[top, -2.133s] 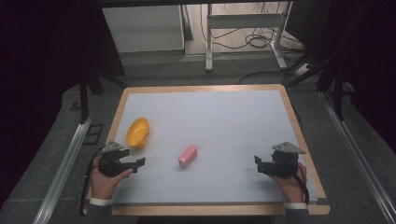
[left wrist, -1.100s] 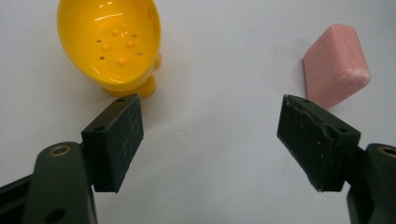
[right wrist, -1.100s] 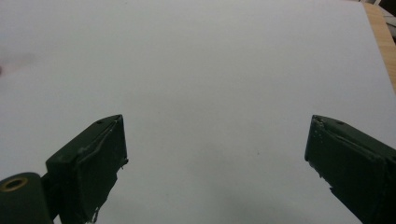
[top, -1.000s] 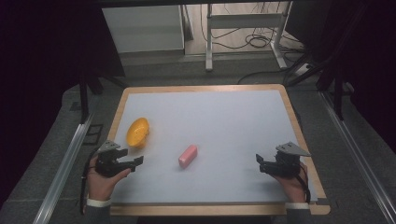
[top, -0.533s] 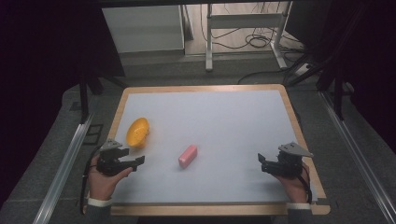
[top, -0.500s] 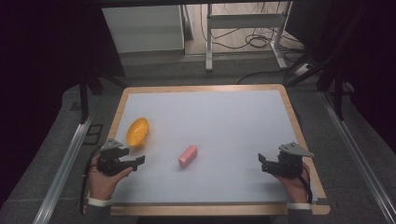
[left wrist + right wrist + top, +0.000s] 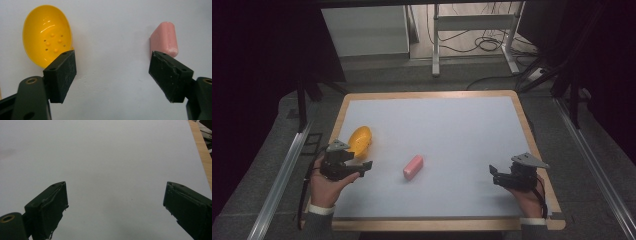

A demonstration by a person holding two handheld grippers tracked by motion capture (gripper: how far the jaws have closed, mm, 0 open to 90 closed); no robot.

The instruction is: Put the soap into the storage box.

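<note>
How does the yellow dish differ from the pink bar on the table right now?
The yellow dish is a hollow oval shell with small bumps and holes inside; the pink bar is a solid rounded block. The dish looks larger than the bar. The dish lies near the table's left edge, the bar nearer the middle. Both rest on the table, ungripped.

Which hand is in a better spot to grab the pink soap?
Probably the left. The left hand-held gripper is open and sits close to the pink soap, which shows just past its jaws beside the yellow dish. The right hand-held gripper is open too, but farther off, facing bare table.
</note>
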